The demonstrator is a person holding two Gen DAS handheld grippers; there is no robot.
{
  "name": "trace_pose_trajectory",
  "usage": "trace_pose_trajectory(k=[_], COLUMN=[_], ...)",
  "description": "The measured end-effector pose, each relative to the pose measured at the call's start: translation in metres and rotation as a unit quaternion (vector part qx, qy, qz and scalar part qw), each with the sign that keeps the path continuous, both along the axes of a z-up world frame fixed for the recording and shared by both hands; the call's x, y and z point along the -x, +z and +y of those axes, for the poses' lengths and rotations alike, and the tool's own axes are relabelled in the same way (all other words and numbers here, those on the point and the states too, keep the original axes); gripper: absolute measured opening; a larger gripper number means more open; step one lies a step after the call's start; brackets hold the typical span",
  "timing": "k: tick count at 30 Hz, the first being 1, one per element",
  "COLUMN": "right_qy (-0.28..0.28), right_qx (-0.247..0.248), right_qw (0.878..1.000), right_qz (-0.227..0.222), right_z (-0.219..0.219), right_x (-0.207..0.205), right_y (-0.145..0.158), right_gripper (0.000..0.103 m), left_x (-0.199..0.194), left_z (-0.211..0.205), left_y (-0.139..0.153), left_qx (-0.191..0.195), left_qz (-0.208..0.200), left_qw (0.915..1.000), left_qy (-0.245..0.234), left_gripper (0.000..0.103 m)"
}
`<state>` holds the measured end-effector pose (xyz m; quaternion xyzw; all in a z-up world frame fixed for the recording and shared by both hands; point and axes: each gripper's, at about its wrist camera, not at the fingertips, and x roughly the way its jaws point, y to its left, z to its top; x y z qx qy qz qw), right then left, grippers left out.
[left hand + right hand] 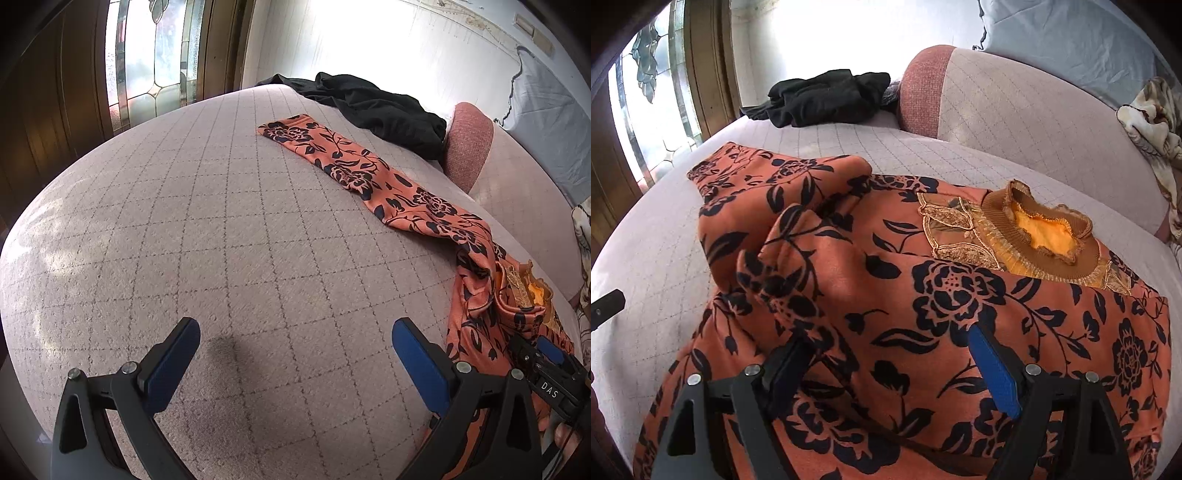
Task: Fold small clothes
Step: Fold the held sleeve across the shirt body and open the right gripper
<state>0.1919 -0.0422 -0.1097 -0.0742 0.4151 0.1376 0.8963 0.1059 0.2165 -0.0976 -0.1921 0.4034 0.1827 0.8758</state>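
An orange top with black flowers [923, 288] lies on the pale quilted bed cover [221, 240]. Its brown ruffled collar with yellow lining [1045, 229] points toward the pillows. One sleeve [354, 166] stretches flat across the bed, away from the body of the top. My right gripper [886, 338] stands open low over the top's body, with its left finger against a raised fold and nothing pinched. It also shows at the edge of the left wrist view, where this right gripper [546, 363] rests on the orange cloth. My left gripper [295, 323] is open over bare bed cover, to the left of the top.
A crumpled black garment [380, 107] lies at the far end of the bed. A pink-ended bolster [997, 107] runs along the right side, with a light blue cloth [546, 122] and a patterned fabric [1156, 118] behind it. A wooden door with stained glass [147, 55] stands to the left.
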Motion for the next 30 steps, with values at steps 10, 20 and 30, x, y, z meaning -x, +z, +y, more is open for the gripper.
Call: trace_pose_trajectory(k=[10, 20, 30], right_qy=[0.027, 0.011, 0.003], right_qx=[0.013, 0.048, 0.079], right_qw=[1.000, 0.999, 0.996], right_qz=[-0.001, -0.020, -0.045], right_z=[0.032, 0.040, 0.045], right_x=[0.012, 0.020, 0.031], right_y=[-0.001, 0.011, 0.028], right_gripper=[0.086, 0.086, 0.086], left_x=[0.004, 0.007, 0.012], left_z=[0.003, 0.003, 0.003], left_y=[0.003, 0.007, 0.011], left_qx=[0.007, 0.008, 0.008], left_qz=[-0.008, -0.016, -0.024], left_qw=[0.9999, 0.9998, 0.9997], left_qy=[0.001, 0.000, 0.000], left_gripper=[0.103, 0.103, 0.103])
